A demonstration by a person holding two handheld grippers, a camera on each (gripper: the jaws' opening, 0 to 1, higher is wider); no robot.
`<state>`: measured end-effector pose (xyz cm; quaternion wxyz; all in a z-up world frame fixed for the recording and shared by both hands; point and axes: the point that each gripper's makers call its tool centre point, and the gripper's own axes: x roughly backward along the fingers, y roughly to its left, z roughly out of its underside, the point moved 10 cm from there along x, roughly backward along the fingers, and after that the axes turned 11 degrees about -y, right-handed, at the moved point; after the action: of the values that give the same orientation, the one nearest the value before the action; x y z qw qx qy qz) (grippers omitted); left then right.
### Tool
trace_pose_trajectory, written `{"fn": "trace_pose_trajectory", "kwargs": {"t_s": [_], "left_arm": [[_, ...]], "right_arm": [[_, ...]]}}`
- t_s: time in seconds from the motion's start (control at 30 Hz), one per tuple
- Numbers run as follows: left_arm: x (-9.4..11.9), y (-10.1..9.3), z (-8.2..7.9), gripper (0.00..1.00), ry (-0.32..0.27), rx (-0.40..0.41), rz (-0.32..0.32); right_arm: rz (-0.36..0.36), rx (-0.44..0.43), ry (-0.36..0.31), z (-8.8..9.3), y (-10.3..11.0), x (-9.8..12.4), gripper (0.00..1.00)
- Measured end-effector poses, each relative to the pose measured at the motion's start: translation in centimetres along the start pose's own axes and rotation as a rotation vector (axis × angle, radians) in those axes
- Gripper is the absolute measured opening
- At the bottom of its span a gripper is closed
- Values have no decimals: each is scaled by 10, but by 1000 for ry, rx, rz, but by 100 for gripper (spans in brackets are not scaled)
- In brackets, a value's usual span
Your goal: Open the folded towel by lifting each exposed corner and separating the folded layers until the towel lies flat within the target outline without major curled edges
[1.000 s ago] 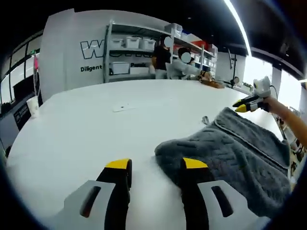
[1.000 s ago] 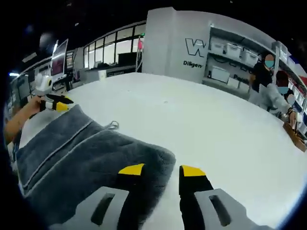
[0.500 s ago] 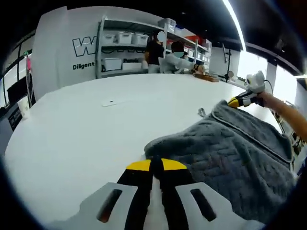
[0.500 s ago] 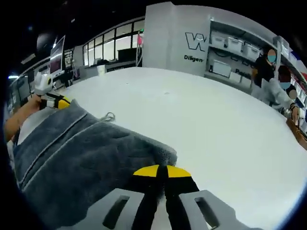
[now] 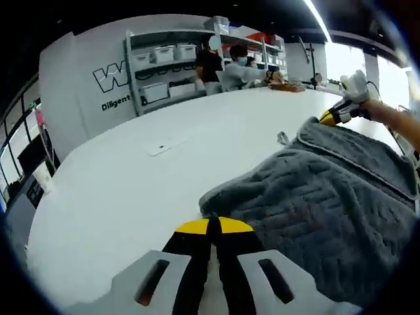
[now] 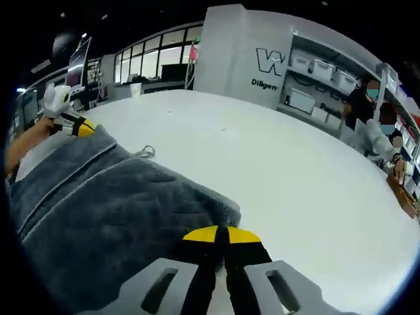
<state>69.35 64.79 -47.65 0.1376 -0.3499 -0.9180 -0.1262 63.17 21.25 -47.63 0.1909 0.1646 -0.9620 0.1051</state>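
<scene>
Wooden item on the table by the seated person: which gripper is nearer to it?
Right. The wooden item lies off to the right of the right gripper; the left gripper holds the opposite corner of the towel, farther away on the other side.

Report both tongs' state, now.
Left tongs: shut on the towel corner.
Right tongs: shut on the towel's other corner.
</scene>
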Motion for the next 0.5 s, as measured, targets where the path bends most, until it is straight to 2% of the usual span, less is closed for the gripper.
{"fn": "trace_pose_trajectory", "kwargs": {"t_s": [0.07,0.13,0.33,0.5], "left_arm": [[-3,3,0,2,0,1,-9],[-7,9,0,2,-3,41,-19],[-17,20,-2,2,-4,35,-45],[-27,33,0,2,-38,95,-65]], "right_arm": [[7,5,-6,-2,-1,-5,0],[16,6,-14,-3,-2,-12,0],[35,-23,-36,-8,-7,-28,0],[52,-23,-50,-11,-8,-39,0]]}}
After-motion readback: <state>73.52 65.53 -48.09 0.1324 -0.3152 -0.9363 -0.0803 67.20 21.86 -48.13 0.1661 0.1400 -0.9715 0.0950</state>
